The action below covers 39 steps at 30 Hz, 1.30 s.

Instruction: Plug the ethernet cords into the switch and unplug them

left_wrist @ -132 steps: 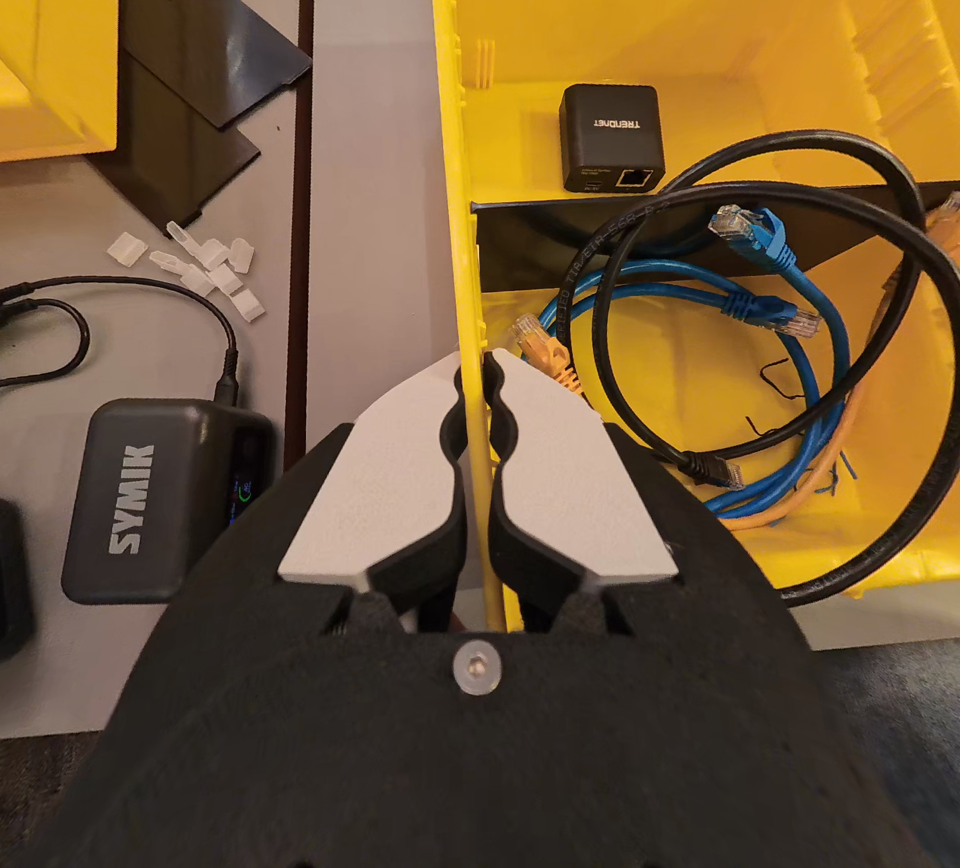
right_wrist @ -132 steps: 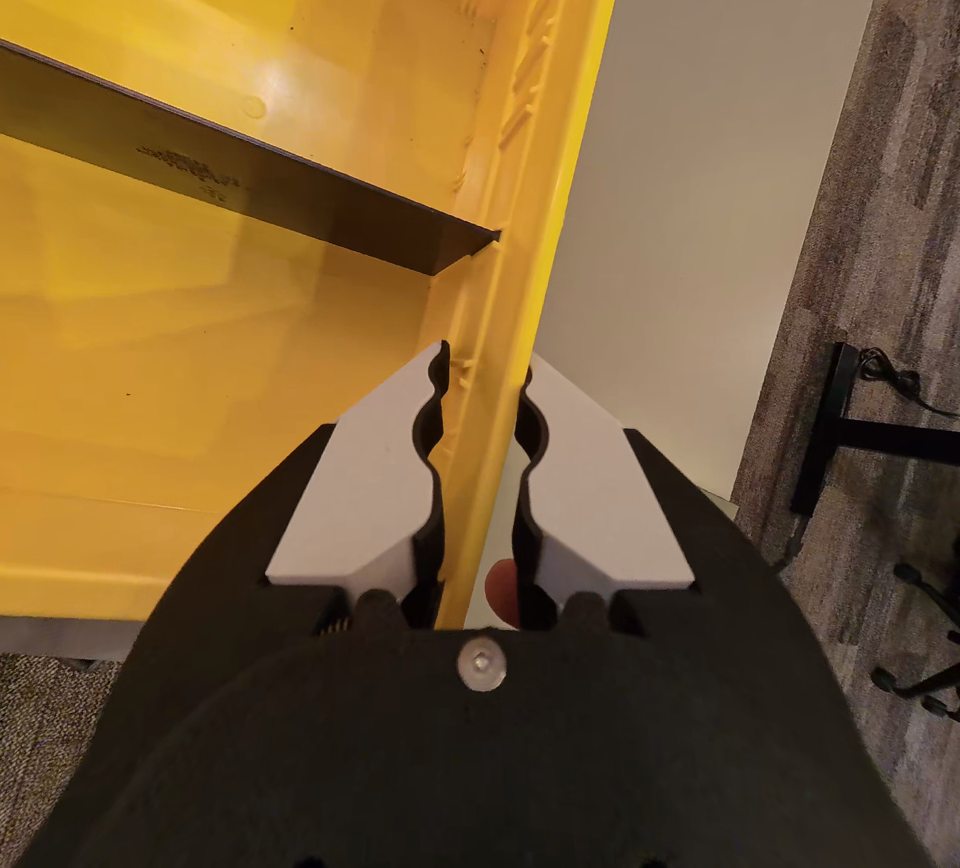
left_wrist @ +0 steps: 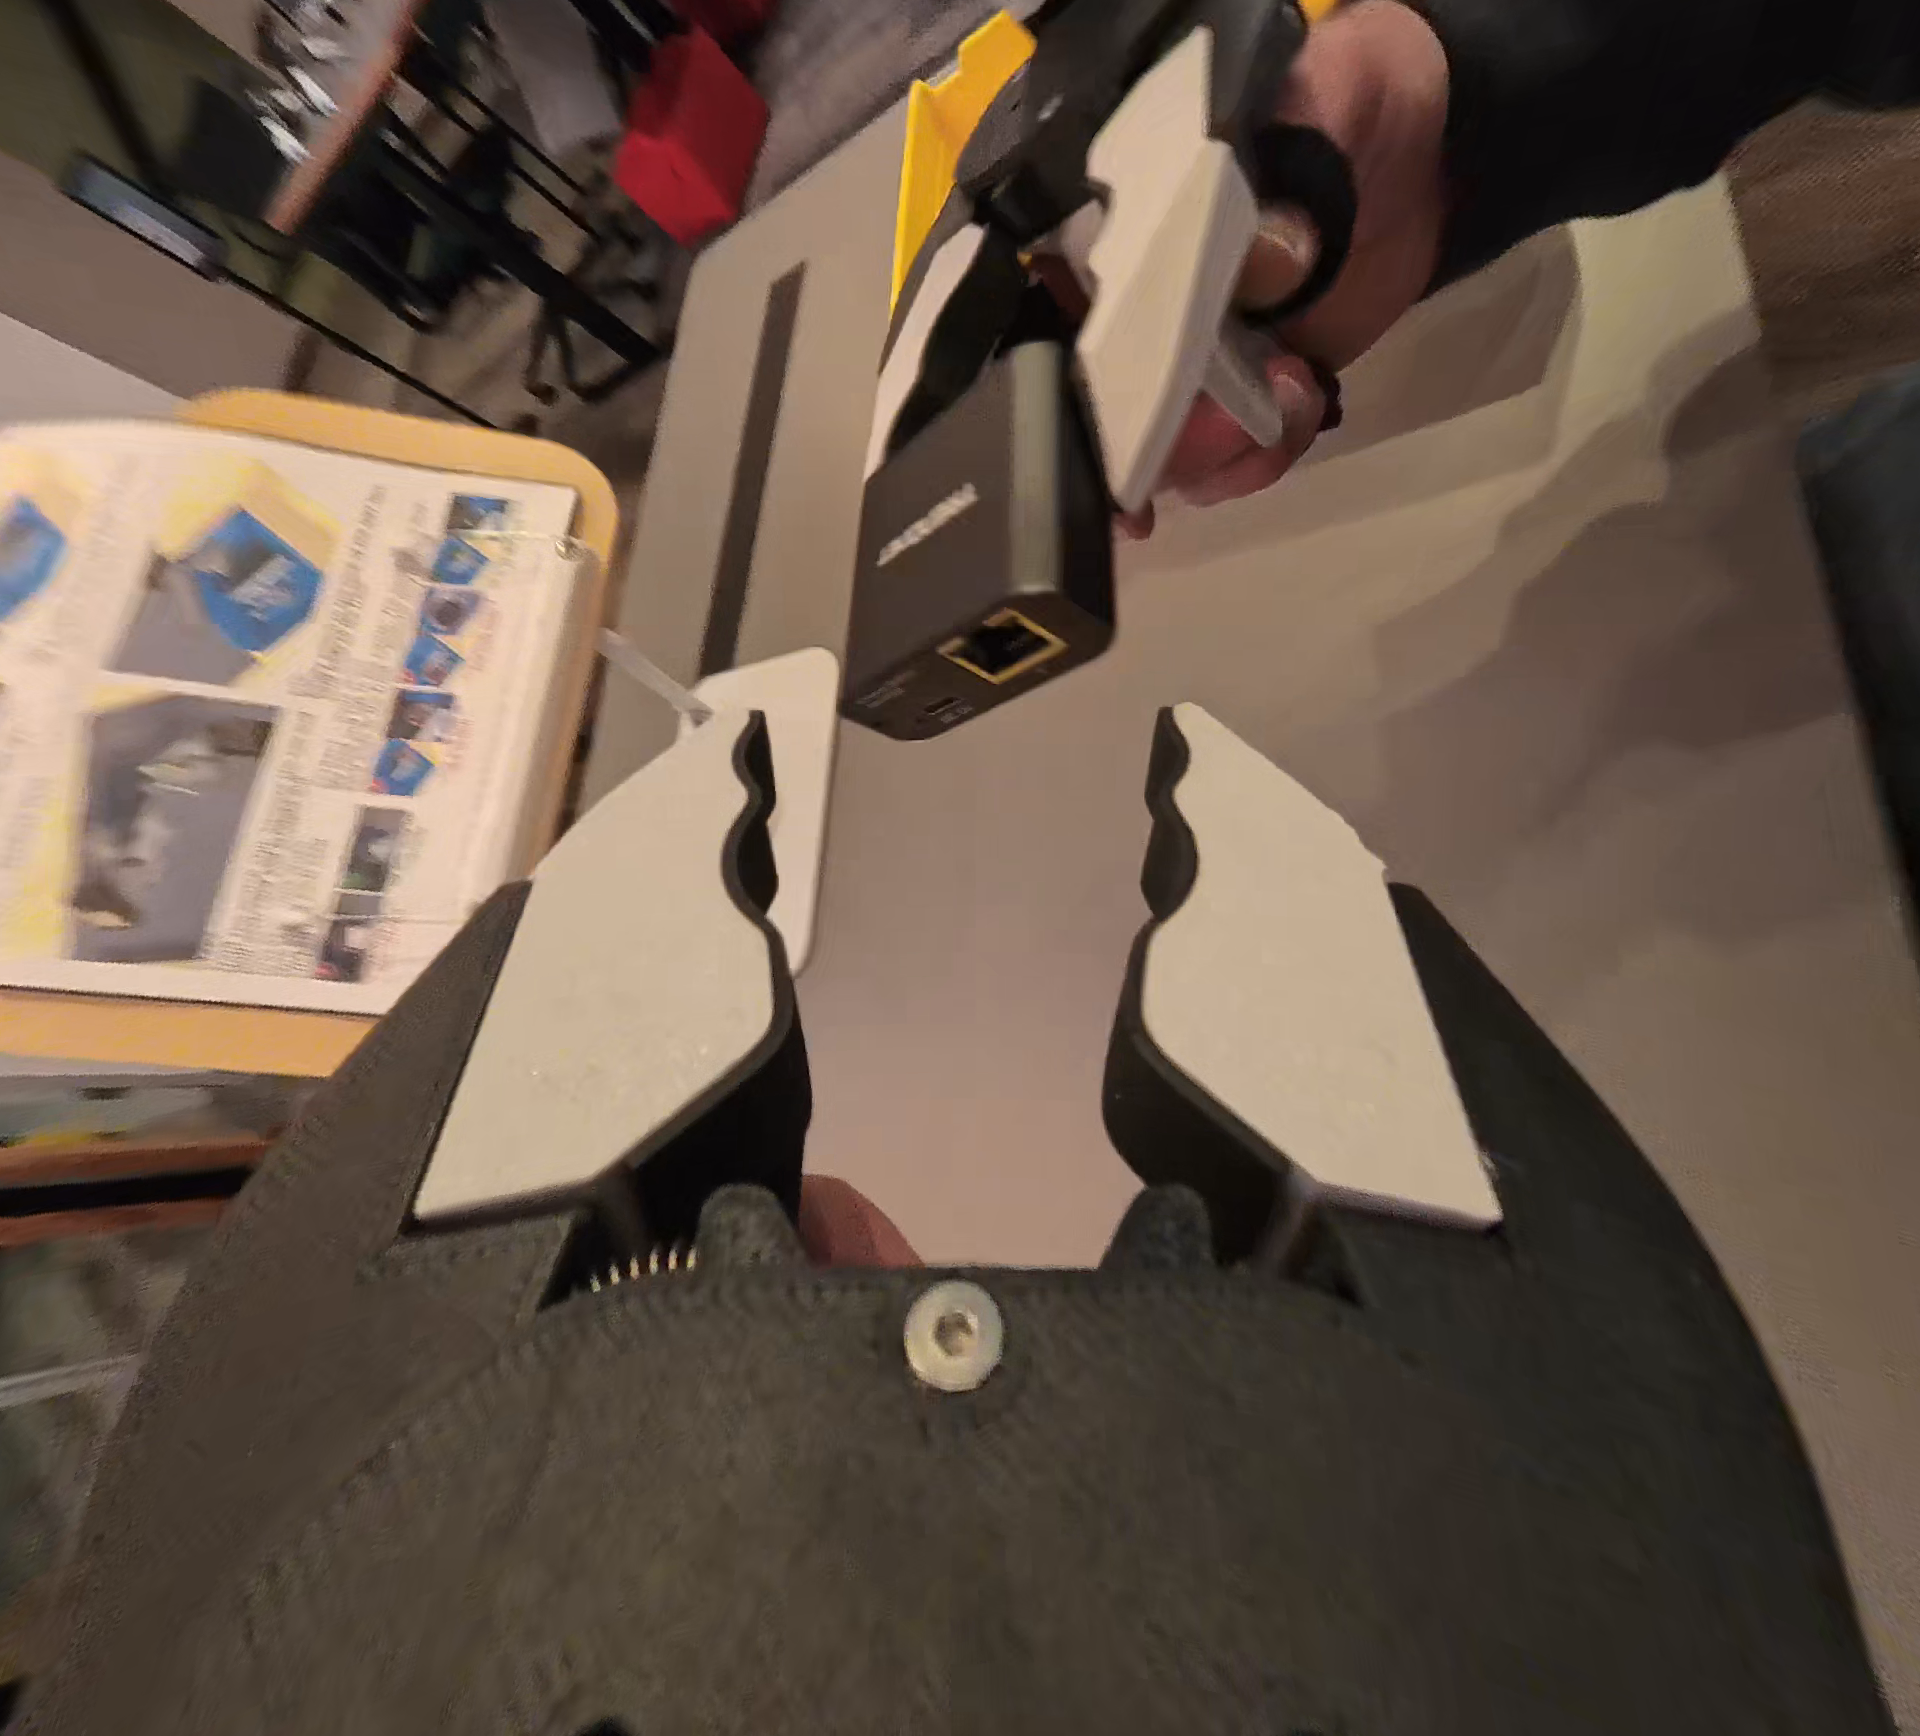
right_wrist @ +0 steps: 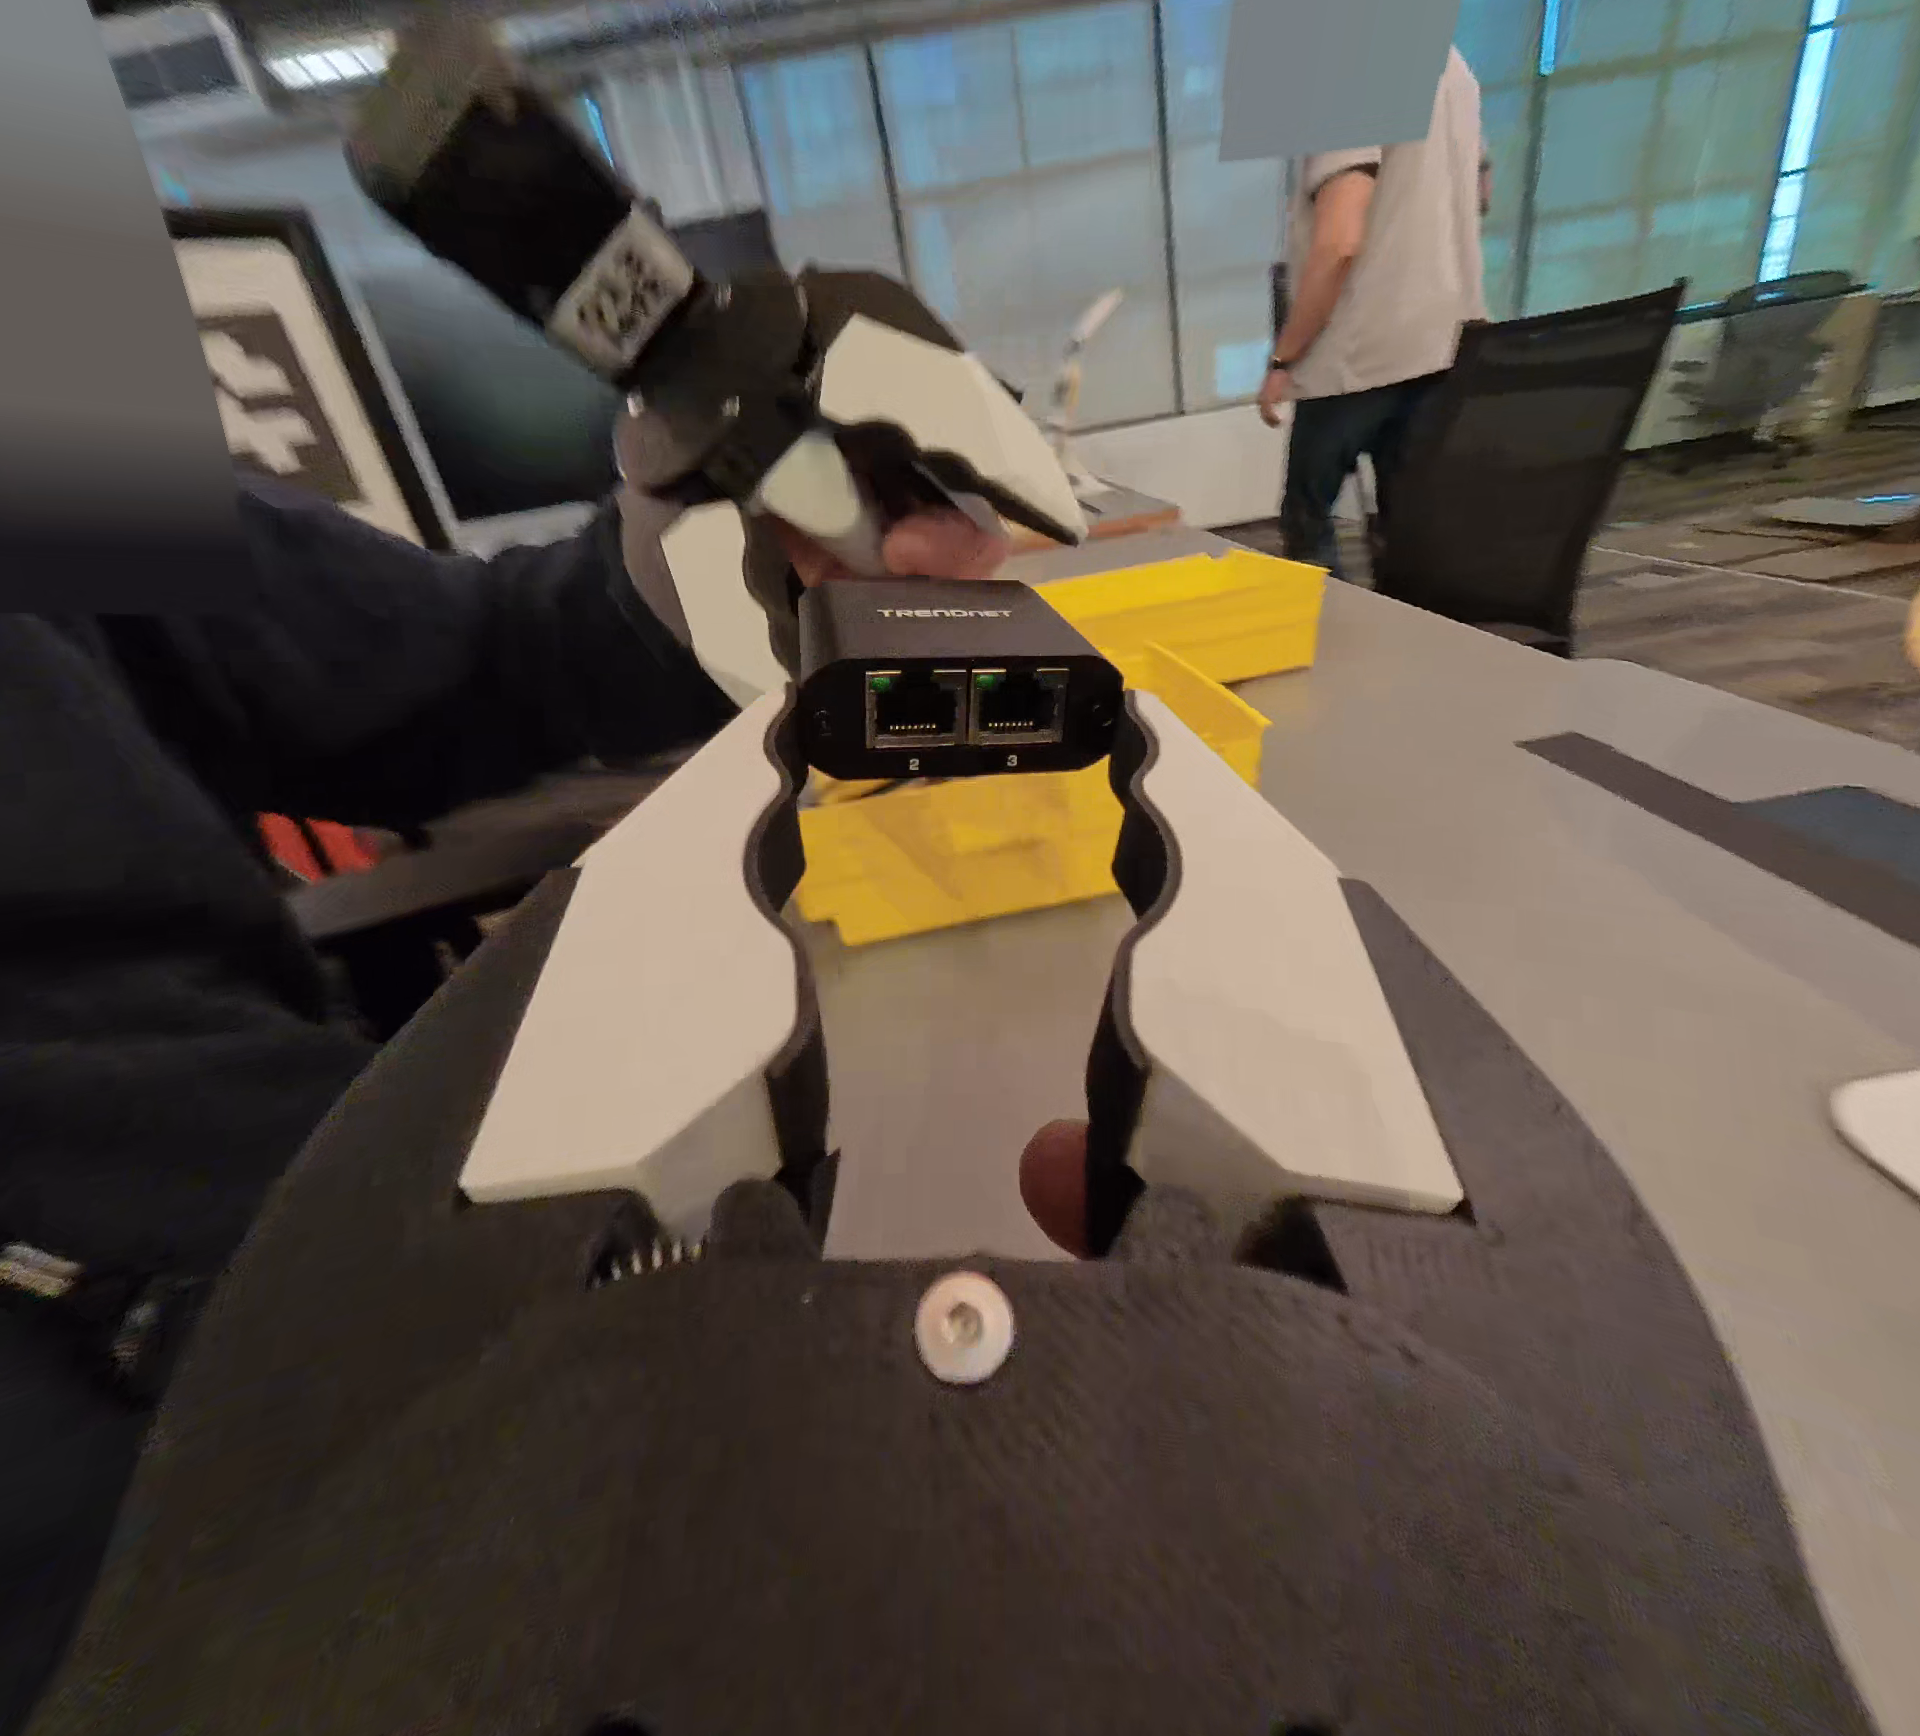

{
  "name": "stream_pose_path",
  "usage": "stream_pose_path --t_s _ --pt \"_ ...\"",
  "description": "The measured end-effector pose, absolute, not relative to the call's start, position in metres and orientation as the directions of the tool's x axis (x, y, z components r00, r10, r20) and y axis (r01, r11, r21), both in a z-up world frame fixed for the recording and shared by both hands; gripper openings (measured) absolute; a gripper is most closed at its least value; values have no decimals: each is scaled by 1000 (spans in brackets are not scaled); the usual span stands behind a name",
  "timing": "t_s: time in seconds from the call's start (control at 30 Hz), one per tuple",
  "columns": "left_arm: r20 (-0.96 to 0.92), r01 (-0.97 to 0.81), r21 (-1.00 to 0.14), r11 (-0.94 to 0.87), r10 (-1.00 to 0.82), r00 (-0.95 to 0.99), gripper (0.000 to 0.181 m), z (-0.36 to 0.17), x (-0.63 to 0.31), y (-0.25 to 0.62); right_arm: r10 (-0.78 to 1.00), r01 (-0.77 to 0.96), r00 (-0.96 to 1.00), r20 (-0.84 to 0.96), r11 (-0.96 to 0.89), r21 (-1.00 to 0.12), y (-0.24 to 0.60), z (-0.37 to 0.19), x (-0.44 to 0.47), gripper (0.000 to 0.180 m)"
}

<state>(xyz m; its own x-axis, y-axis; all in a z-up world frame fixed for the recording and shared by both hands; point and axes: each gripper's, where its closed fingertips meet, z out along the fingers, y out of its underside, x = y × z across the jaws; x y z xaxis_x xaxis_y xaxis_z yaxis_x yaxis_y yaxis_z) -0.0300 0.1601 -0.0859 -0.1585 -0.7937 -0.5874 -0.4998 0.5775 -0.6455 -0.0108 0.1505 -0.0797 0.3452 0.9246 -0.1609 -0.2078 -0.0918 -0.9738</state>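
Above the surface (right_wrist: 1455, 855), the right claw (right_wrist: 961, 730) gripped the switch (right_wrist: 956, 699), two ports visible only there; the left claw (left_wrist: 961, 730) gaped empty, facing its single port.

From my right wrist feed, the left hand-held gripper (right_wrist: 997, 481) is smeared by motion, so I can't tell how its jaws stand there. The switch (right_wrist: 956, 684) hides its own back half and part of the yellow bin (right_wrist: 935, 865) behind it. In the left wrist feed, the right hand-held gripper (left_wrist: 997, 398) covers the rear of the switch (left_wrist: 966, 585), and only 1 port faces me. The printed pages (left_wrist: 281, 710) at left are too blurred to make out, and the frame's left edge cuts them off. The far chairs and red shapes are just streaks.
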Motion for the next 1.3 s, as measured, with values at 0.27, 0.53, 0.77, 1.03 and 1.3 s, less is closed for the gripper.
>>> stream_pose_path --t_s 0.27,0.53,0.77,1.03,1.3 --pt "-795 -403 -519 754 -599 -97 57 -76 -14 143 950 -343 162 -267 -199 -918 137 -69 -12 58" --pt "-862 -374 -441 816 -501 -78 26 -71 -12 138 949 -359 43 -313 -277 -891 128 -69 -20 58" --pt "-891 -292 -391 873 -438 -118 24 -72 -14 121 957 -289 14 -288 -272 -918 115 -67 -33 72" --pt "-930 -284 -298 911 -344 -130 24 -75 -12 116 960 -229 -9 -280 -275 -934 105 -68 -40 61" --pt "-939 -301 -258 918 -312 -146 24 -79 -13 119 965 -215 19 -263 -253 -943 107 -72 -41 61"
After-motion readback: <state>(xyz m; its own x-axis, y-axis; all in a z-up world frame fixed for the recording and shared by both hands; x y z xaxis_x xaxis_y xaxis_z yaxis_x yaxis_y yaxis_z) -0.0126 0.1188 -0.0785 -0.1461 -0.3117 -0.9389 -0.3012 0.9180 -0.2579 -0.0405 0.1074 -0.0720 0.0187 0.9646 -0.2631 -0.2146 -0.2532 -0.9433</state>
